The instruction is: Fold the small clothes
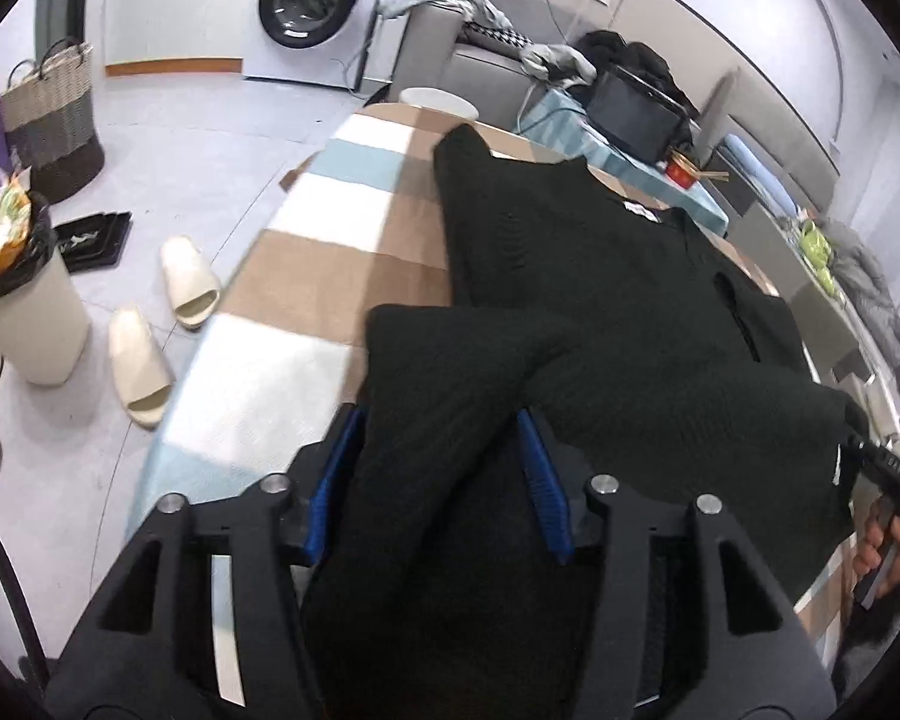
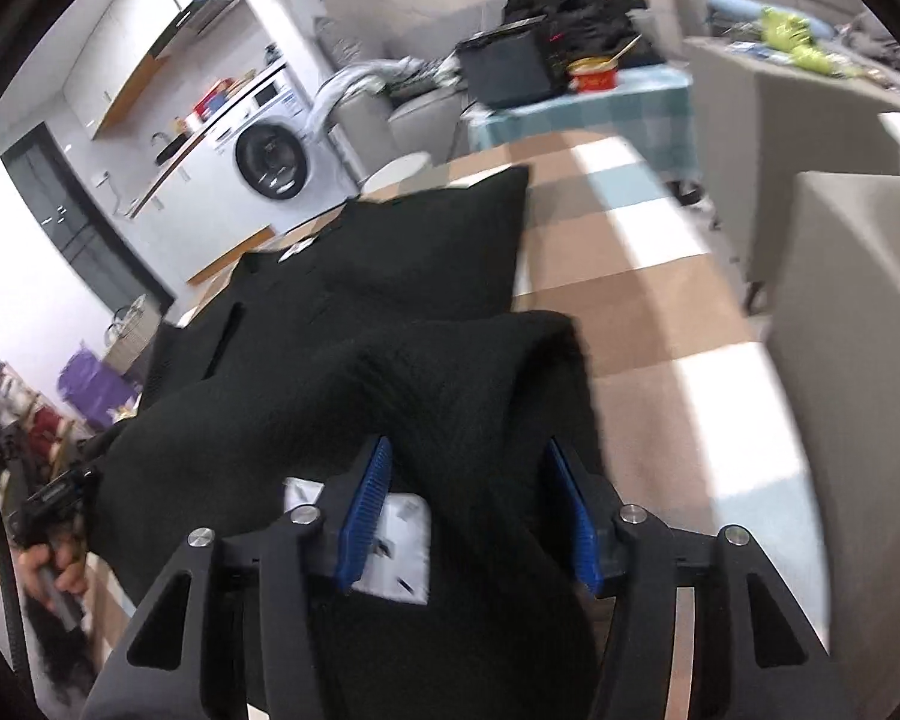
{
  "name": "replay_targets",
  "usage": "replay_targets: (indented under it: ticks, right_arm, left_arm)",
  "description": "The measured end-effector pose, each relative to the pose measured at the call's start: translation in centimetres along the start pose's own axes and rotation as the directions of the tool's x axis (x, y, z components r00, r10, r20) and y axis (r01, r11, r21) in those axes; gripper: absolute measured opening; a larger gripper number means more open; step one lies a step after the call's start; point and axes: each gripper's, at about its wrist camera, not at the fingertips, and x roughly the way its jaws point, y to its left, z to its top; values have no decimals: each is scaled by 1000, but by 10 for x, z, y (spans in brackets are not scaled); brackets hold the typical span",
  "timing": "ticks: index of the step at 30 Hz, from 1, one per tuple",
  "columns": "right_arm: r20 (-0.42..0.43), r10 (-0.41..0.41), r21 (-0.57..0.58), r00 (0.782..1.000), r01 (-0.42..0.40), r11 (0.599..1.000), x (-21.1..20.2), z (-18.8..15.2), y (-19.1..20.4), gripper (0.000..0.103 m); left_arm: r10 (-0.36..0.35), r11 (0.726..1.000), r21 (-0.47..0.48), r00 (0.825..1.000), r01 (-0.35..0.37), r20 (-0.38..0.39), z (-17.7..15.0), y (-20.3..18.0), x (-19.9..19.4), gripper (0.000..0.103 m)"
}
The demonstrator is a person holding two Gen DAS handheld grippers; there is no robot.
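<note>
A black knit garment (image 1: 618, 276) lies spread on the table's checked cloth (image 1: 306, 276), its near hem folded over toward me. In the left wrist view my left gripper (image 1: 439, 420) stands open, blue pads (image 1: 330, 492) well apart, with the folded near-left corner lying loosely between them. In the right wrist view the garment (image 2: 402, 252) is humped up at its near-right corner. My right gripper (image 2: 469, 444) is open around that hump, and a white label (image 2: 399, 546) shows by its left pad. A hand (image 1: 882, 552) holding the other gripper shows at the right edge.
The checked table (image 2: 660, 300) has bare cloth on both sides of the garment. On the floor to the left are slippers (image 1: 189, 282), a bin (image 1: 24, 312) and a woven basket (image 1: 51, 120). A washing machine (image 1: 309, 6) stands behind, a side table with a dark screen (image 1: 636, 114) beyond, a sofa (image 2: 840, 330) right.
</note>
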Motion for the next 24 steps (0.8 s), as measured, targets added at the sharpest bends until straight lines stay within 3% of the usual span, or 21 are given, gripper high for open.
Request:
replay_targets:
  ticks: [3, 6, 19, 24]
  right_arm:
    - [-13, -17, -54, 1000, 17, 998, 8, 2, 16, 40]
    - [-44, -61, -118, 997, 56, 991, 14, -1, 26, 31]
    - [-140, -119, -174, 983, 94, 980, -7, -33, 36, 30]
    - [-116, -145, -195, 983, 120, 973, -17, -40, 37, 34]
  left_arm:
    - [-16, 998, 65, 1000, 17, -11, 2, -16, 12, 23]
    - [8, 993, 114, 1000, -6, -10, 1, -28, 15, 21]
    - [11, 986, 168, 999, -4, -36, -36, -34, -18, 21]
    - [30, 995, 100, 999, -27, -30, -40, -15, -35, 33]
